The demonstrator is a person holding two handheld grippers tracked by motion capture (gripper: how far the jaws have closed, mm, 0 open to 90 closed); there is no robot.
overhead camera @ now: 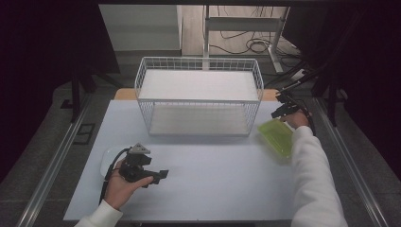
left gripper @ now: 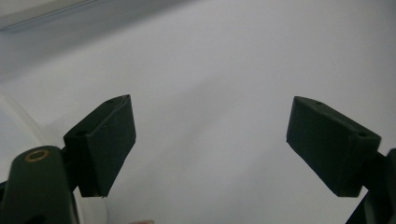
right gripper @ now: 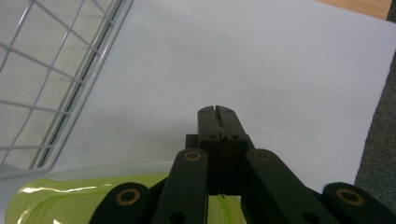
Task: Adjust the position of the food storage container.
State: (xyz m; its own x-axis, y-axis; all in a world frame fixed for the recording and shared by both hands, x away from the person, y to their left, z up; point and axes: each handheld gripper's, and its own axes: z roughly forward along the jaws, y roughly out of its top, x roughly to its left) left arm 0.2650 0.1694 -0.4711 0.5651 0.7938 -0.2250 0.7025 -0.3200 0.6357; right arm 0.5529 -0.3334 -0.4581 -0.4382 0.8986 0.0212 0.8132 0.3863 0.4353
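A translucent green container (overhead camera: pixel 276 137) lies on the white table at the right. My right gripper (overhead camera: pixel 283 106) hovers just beyond its far end, jaws pressed together with nothing visible between them. In the right gripper view the shut right gripper (right gripper: pixel 217 112) points over bare tabletop, and the green container (right gripper: pixel 56 198) sits under its linkage at the lower left. My left gripper (overhead camera: pixel 158 176) rests low near the table's front left, lying on its side. The left gripper (left gripper: pixel 210 140) is open wide, with only tabletop between its pads.
A white two-tier wire rack (overhead camera: pixel 198 100) stands at the back middle; its corner (right gripper: pixel 93 70) is close to the left of my right gripper. A white plate (overhead camera: pixel 109 158) lies beside my left hand, its rim (left gripper: pixel 9 126) at the left. The table edge and dark floor are close on the right.
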